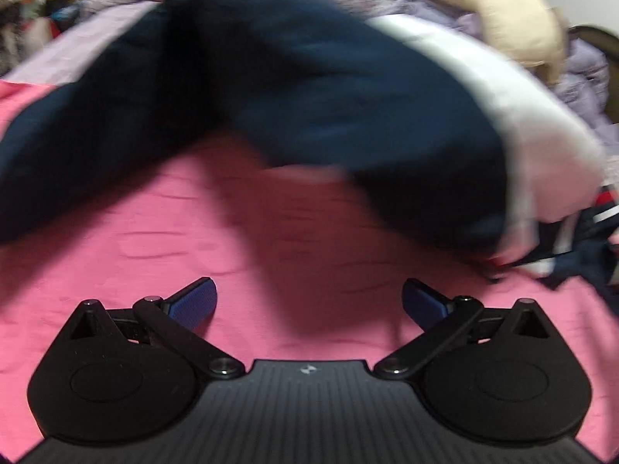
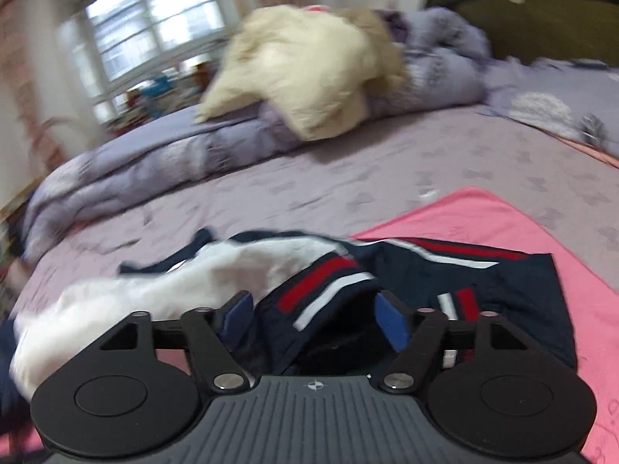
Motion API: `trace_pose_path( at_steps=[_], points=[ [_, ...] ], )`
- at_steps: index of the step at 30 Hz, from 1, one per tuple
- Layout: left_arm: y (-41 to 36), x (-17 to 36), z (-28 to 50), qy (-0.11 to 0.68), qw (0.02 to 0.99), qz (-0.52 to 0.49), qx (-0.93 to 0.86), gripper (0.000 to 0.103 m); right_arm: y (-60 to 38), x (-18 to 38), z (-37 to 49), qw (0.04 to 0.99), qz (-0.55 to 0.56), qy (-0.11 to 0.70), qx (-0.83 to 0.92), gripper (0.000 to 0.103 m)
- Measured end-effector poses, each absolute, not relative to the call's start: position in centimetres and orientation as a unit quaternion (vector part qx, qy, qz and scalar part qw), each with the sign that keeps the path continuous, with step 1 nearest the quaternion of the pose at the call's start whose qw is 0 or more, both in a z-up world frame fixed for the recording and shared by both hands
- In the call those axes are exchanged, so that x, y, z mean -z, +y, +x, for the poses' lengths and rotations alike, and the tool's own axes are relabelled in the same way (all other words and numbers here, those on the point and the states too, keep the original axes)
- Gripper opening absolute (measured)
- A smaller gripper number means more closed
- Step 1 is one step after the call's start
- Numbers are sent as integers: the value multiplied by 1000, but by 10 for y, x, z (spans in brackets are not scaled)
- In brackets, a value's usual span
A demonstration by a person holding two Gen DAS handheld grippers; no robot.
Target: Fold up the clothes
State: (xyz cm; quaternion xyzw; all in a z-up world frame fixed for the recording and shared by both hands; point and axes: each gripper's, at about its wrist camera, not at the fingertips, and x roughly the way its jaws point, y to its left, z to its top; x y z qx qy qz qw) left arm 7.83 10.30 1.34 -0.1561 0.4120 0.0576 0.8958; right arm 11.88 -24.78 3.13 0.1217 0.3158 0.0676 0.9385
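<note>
Your left gripper has a ribbed grey body, black round housings and linkage arms with silver screws. Your right gripper looks identical, with blue-padded fingers.
</note>
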Motion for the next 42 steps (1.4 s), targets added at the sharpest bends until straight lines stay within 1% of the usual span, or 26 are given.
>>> trace_pose_path(
  at_steps=[2, 4, 7, 10, 11, 12, 13, 14, 15, 16, 17, 18, 19, 20, 21, 22, 28, 31, 34, 36, 37, 38, 39, 40, 41, 42],
  points=[
    [91, -20, 79, 391, 907, -157, -17, 103, -247, -22, 108, 936, 101, 322, -100, 74],
    [76, -25, 83, 375, 917, -133, 3, 103, -244, -11, 100, 932, 78, 330, -124, 76],
    [53, -18, 105, 385, 918, -83, -42, 103, -232, 3, 103, 935, 49, 340, -91, 76],
    [30, -12, 128, 393, 915, -32, -87, 103, -230, 8, 103, 947, 9, 321, -21, 76],
    [23, -11, 134, 392, 914, -20, -99, 103, -229, 10, 104, 949, -6, 314, -6, 78],
    [22, -11, 137, 383, 918, -31, -102, 103, -232, 12, 106, 950, -9, 311, -7, 80],
    [21, -11, 139, 372, 921, -42, -104, 103, -236, 13, 109, 950, 10, 311, -24, 83],
    [21, -14, 139, 359, 926, -55, -100, 97, -242, 14, 112, 948, 40, 313, -47, 83],
    [23, -15, 135, 346, 931, -67, -92, 89, -249, 15, 115, 945, 79, 309, -66, 84],
    [25, -17, 131, 342, 933, -77, -79, 63, -255, 16, 118, 942, 122, 303, -83, 87],
    [27, -18, 127, 337, 935, -87, -66, 46, -258, 18, 122, 937, 146, 304, -86, 88],
    [30, -20, 122, 335, 936, -96, -55, 37, -258, 20, 128, 934, 157, 310, -82, 88],
    [33, -24, 119, 341, 933, -100, -52, 22, -258, 22, 133, 931, 168, 316, -78, 80],
    [36, -27, 114, 345, 931, -104, -49, 18, -258, 24, 138, 927, 179, 321, -74, 51],
    [41, -31, 108, 346, 931, -112, -42, 16, -256, 26, 142, 920, 188, 337, -75, 35],
    [47, -36, 102, 345, 930, -119, -36, 13, -252, 27, 140, 914, 190, 348, -83, 15],
    [87, -82, 33, 310, 939, -150, 3, 12, -235, 7, 80, 901, 162, 366, -167, 12],
    [107, -109, -9, 290, 942, -168, 28, 12, -247, -13, 34, 878, 191, 379, -222, 11],
    [131, -126, -72, 279, 939, -191, 67, 12, -262, -35, -16, 838, 225, 404, -290, 11],
    [146, -133, -105, 291, 934, -189, 85, 12, -257, -42, -45, 831, 165, 428, -316, 11],
    [148, -128, -111, 324, 930, -159, 71, 15, -250, -41, -59, 831, 113, 442, -319, 13],
    [149, -122, -117, 357, 923, -129, 56, 27, -240, -38, -72, 831, 50, 454, -318, 16],
    [149, -115, -122, 390, 915, -97, 40, 32, -230, -33, -84, 828, -5, 464, -314, 18],
    [144, -101, -124, 428, 902, -56, 16, 42, -222, -27, -93, 825, -41, 472, -308, 23],
    [139, -87, -127, 463, 886, -17, -9, 46, -215, -21, -100, 822, -66, 480, -300, 28],
    [133, -72, -129, 492, 869, 16, -34, 46, -210, -17, -105, 819, -77, 487, -293, 32]
  ],
)
